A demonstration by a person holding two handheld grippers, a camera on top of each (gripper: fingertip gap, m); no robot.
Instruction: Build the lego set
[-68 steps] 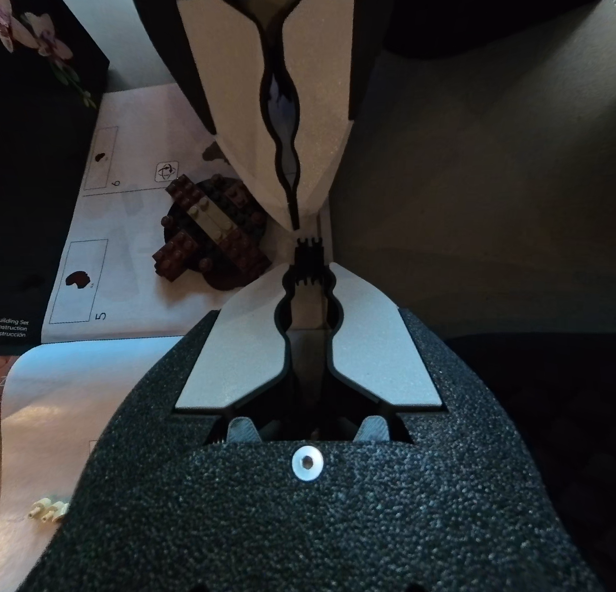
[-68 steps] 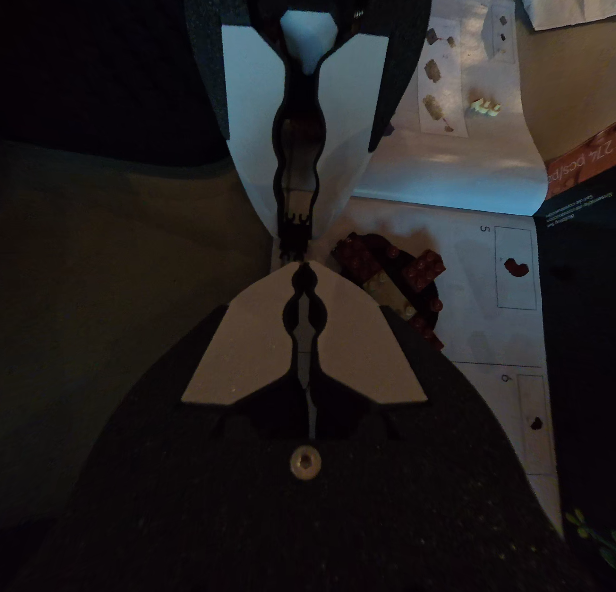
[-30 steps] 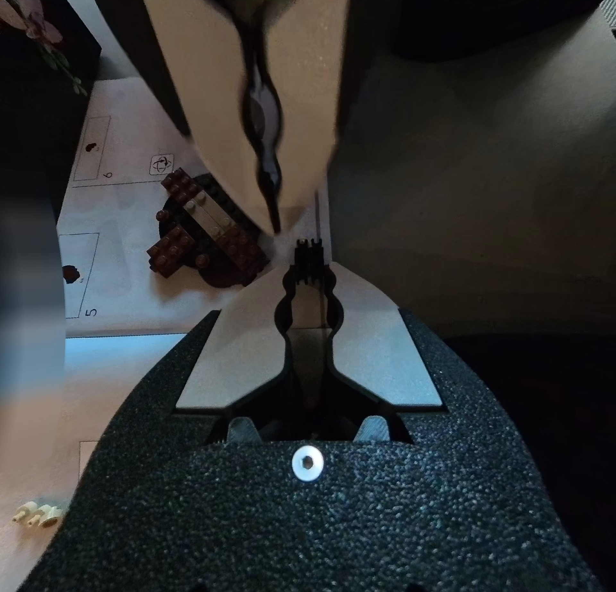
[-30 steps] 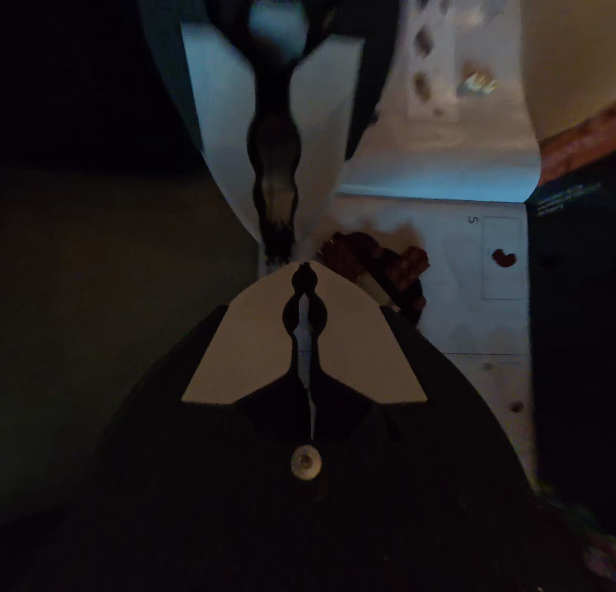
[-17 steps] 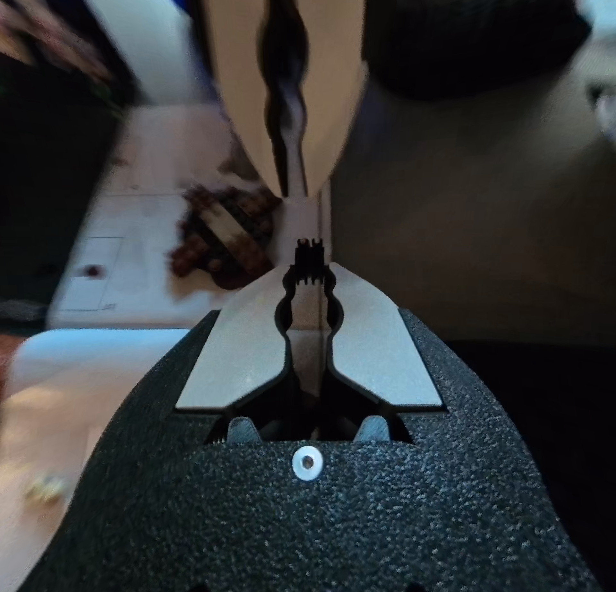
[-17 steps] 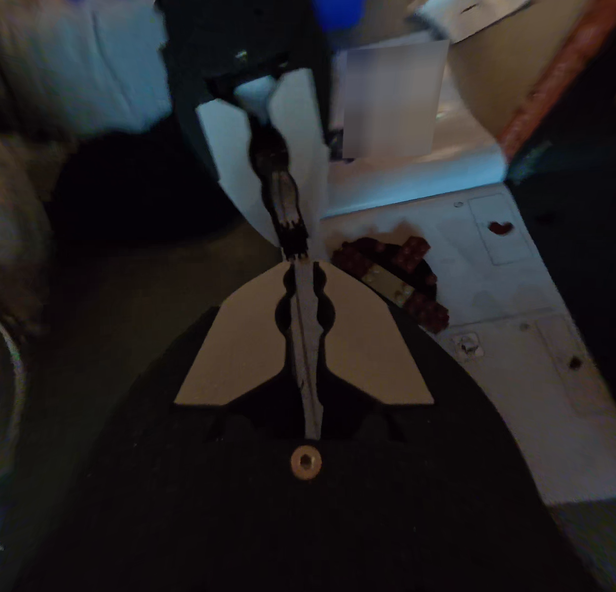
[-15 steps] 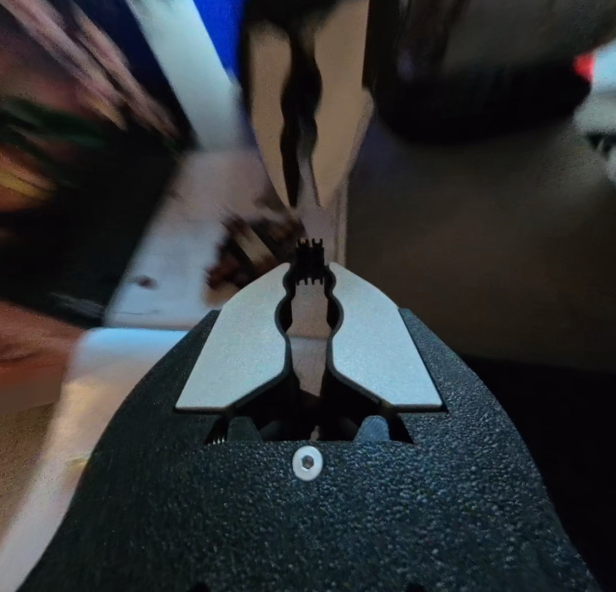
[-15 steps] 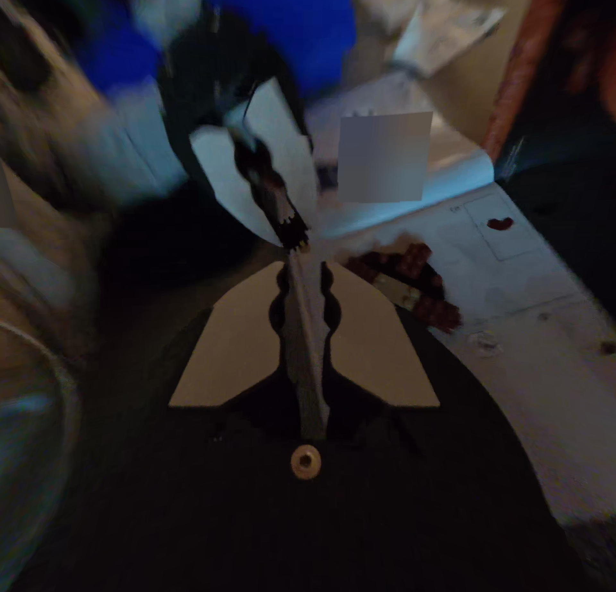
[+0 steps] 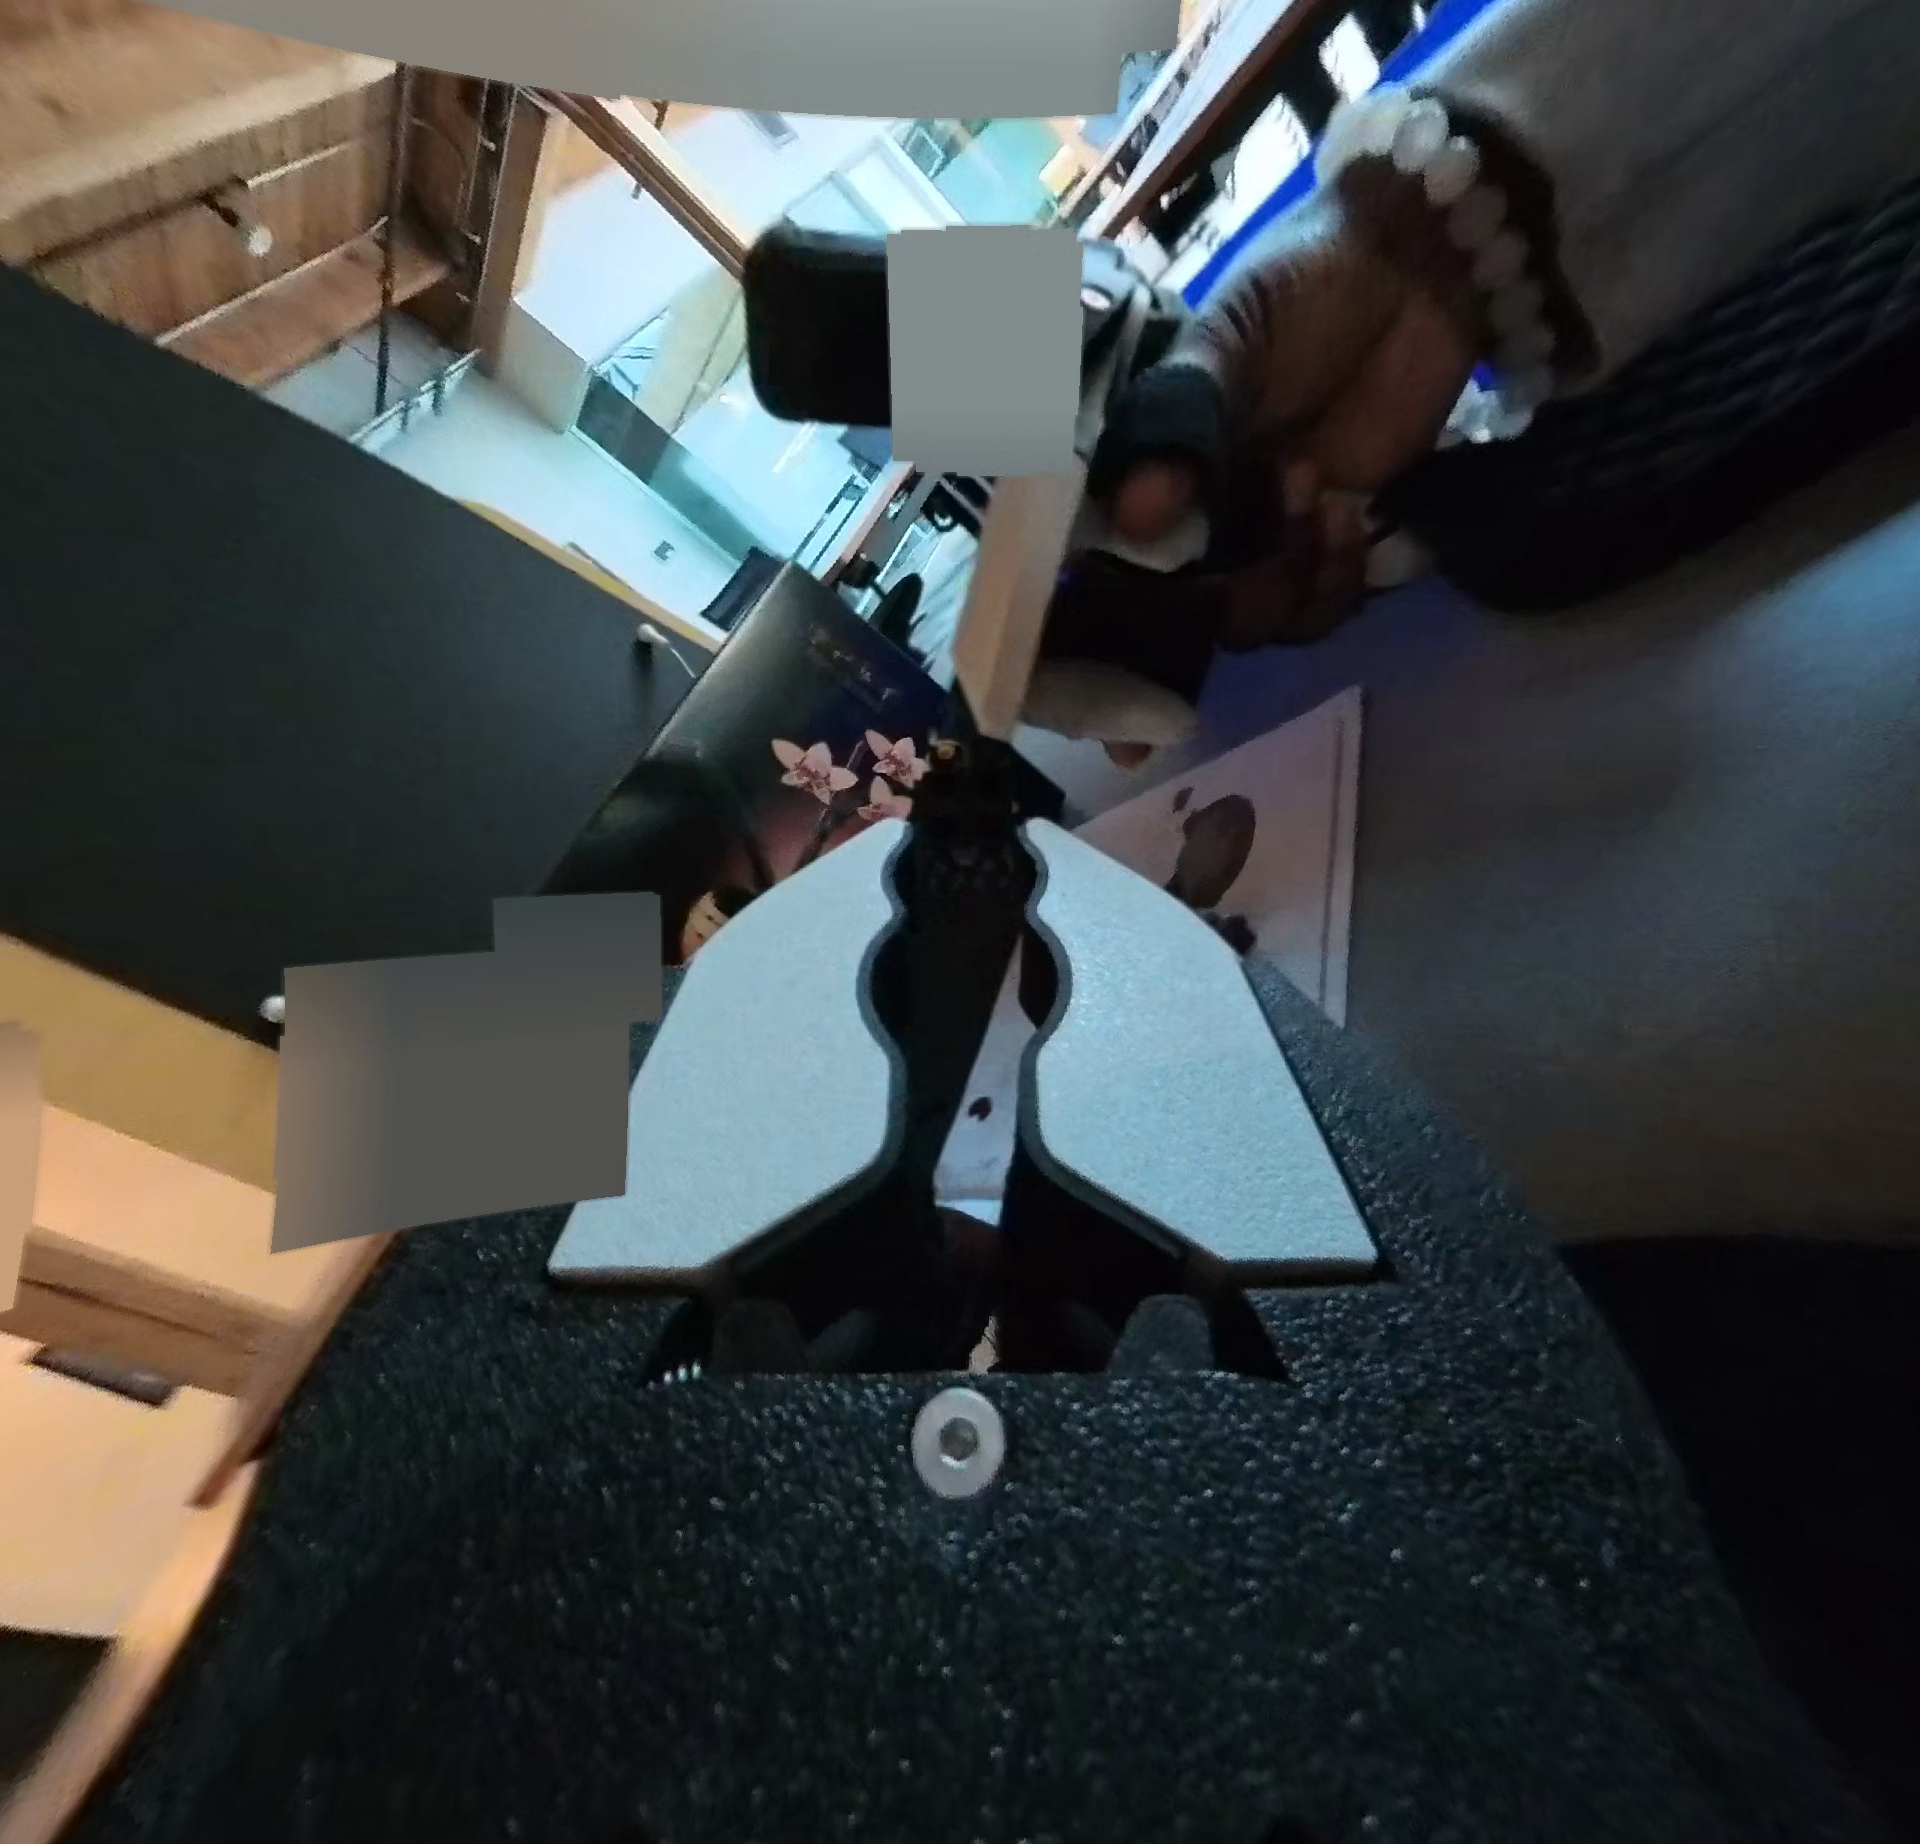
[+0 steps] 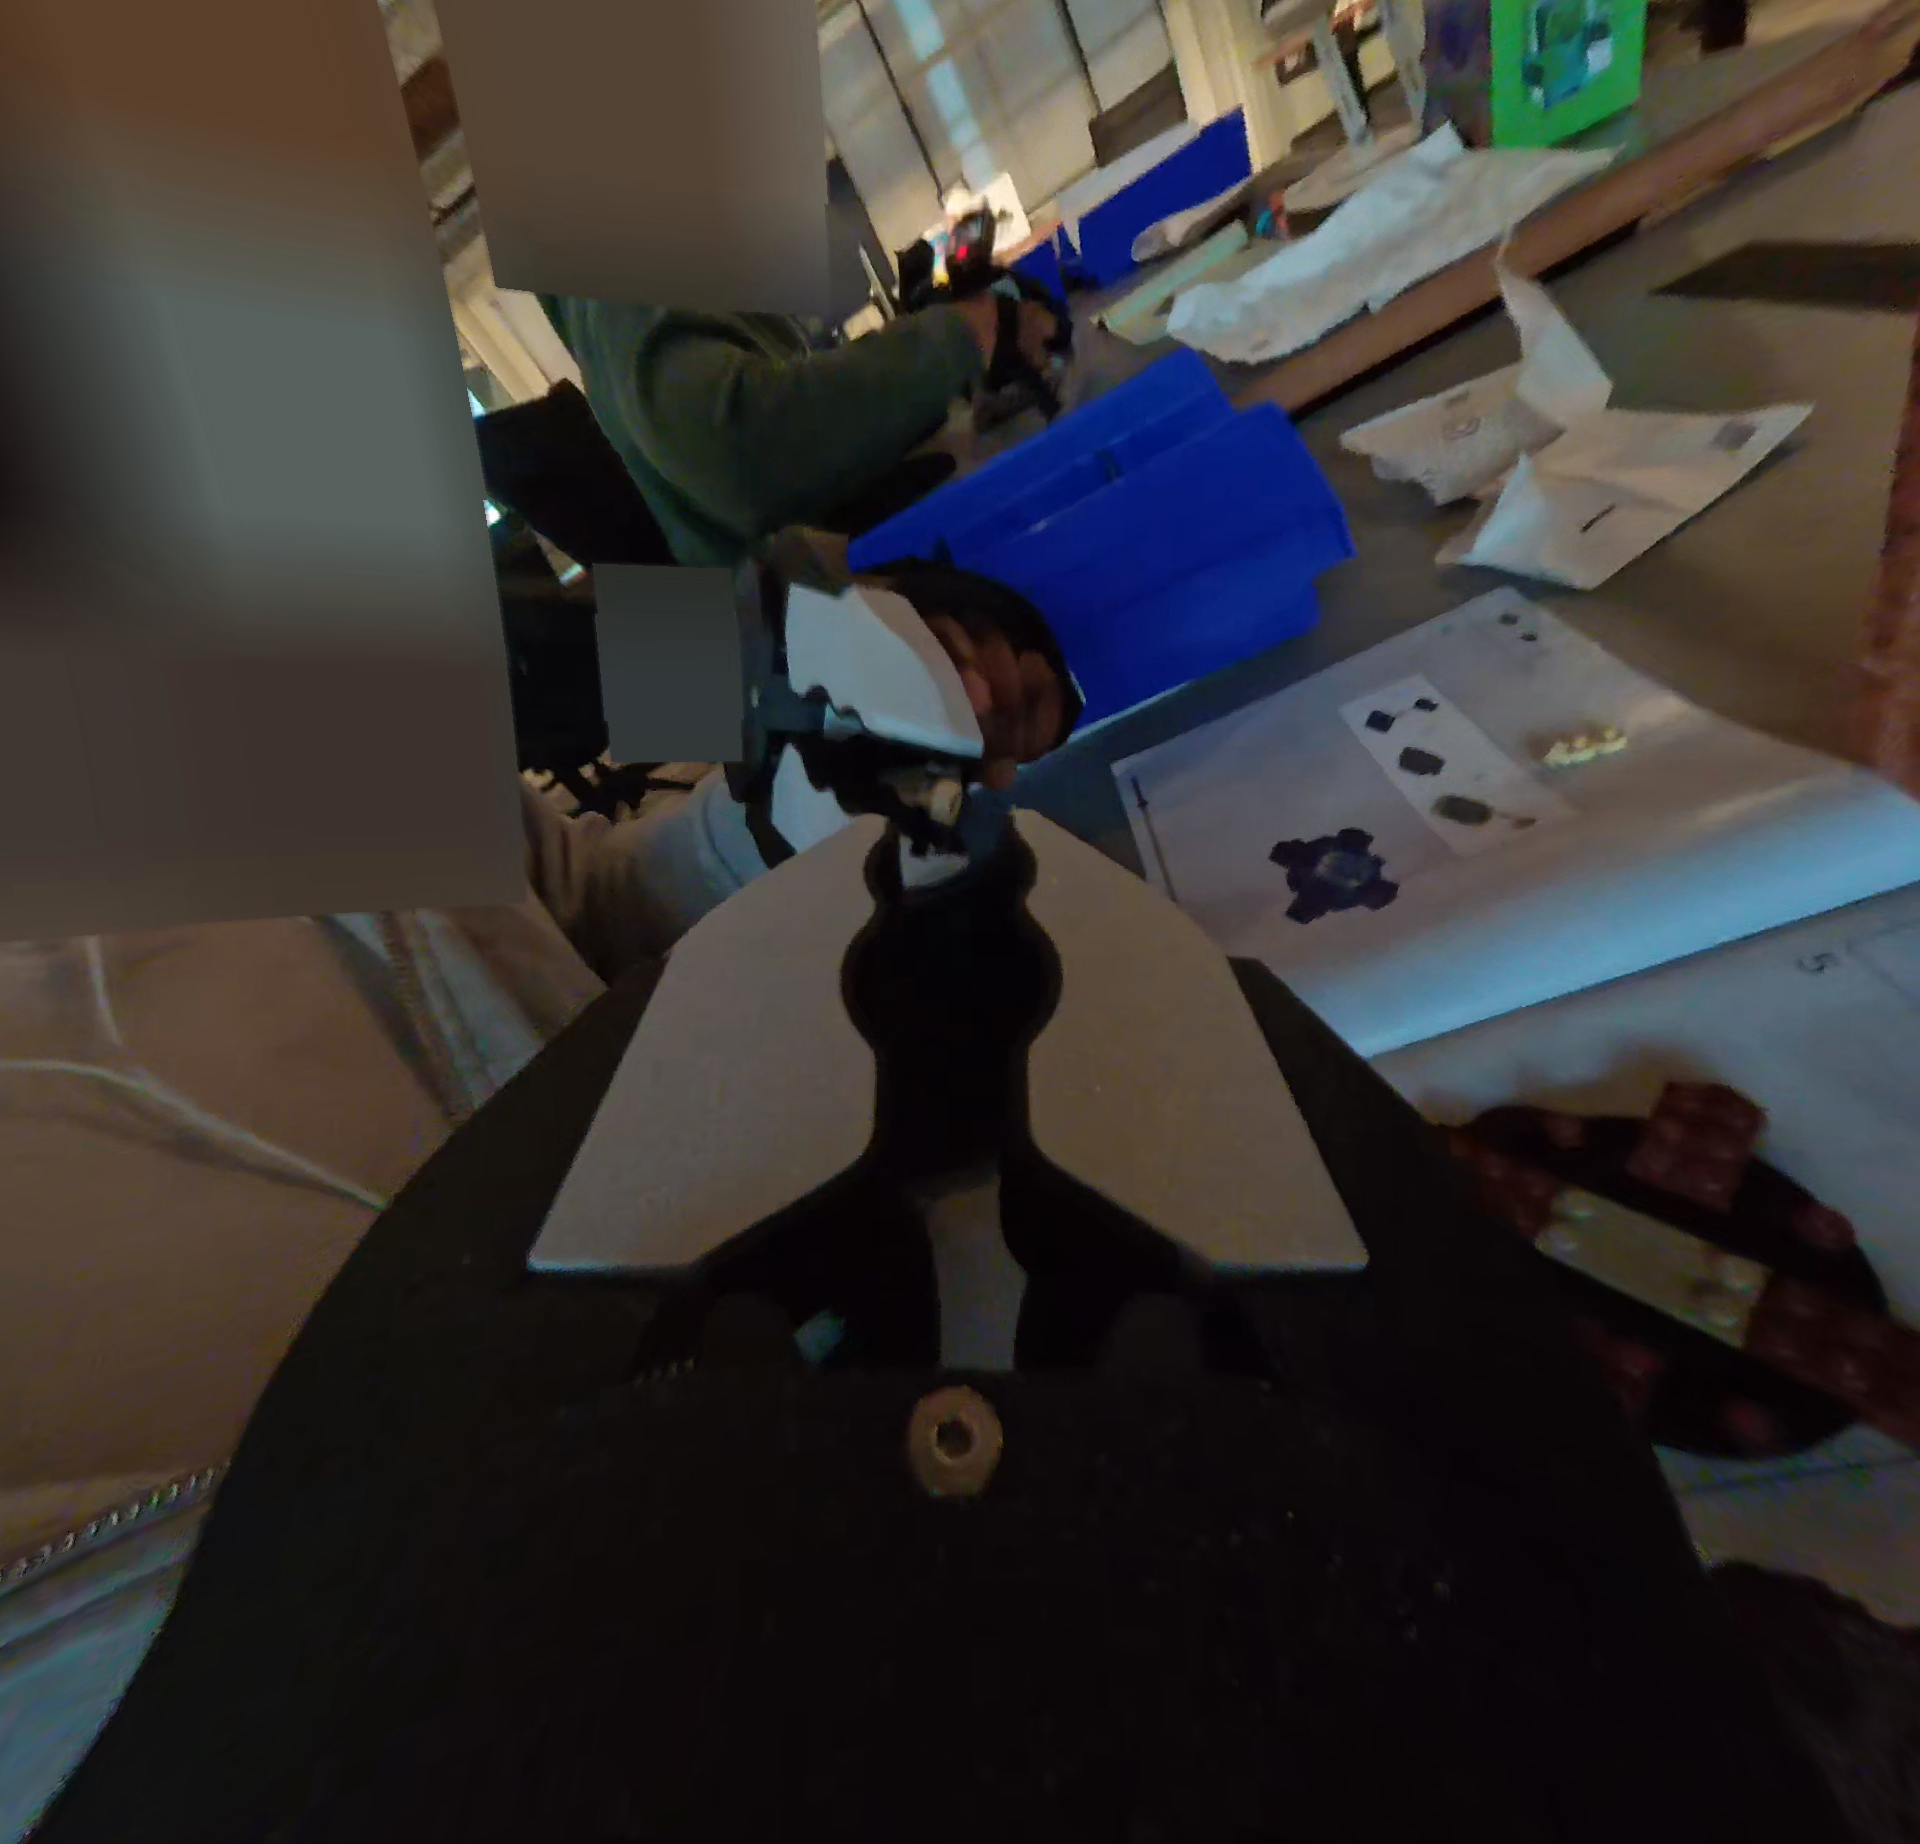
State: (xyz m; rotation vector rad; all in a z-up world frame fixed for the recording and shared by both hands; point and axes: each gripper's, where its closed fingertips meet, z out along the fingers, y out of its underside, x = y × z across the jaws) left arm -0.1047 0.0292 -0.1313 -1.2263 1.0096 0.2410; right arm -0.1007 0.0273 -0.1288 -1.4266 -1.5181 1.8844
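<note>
the left gripper (image 9: 961,838) has its jaws clamped on a small black toothed piece (image 9: 966,807), lifted off the bench. the right gripper (image 10: 951,844) has its jaws near that piece (contact unclear). the piece looks light, rigid and easily dropped. beyond lie an instruction booklet (image 10: 1558,807) and a brown brick assembly (image 10: 1683,1264).

Left gripper (image 9: 961,838): raised off the table, its tips meeting the right gripper (image 10: 951,844) tip to tip.
Small piece (image 9: 961,807): between the left gripper's tips; whether the right gripper's tips also touch it cannot be told.
Booklet (image 10: 1558,755): on the table (image 10: 1714,599), to the right of the right gripper.
Brick build (image 10: 1662,1264): on the booklet, low and right of the right gripper.
Bins (image 10: 1122,527): on the table, behind the grippers.
Box (image 9: 727,755): behind the left gripper's tips.
Papers (image 10: 1558,464): on the table, behind the booklet.
</note>
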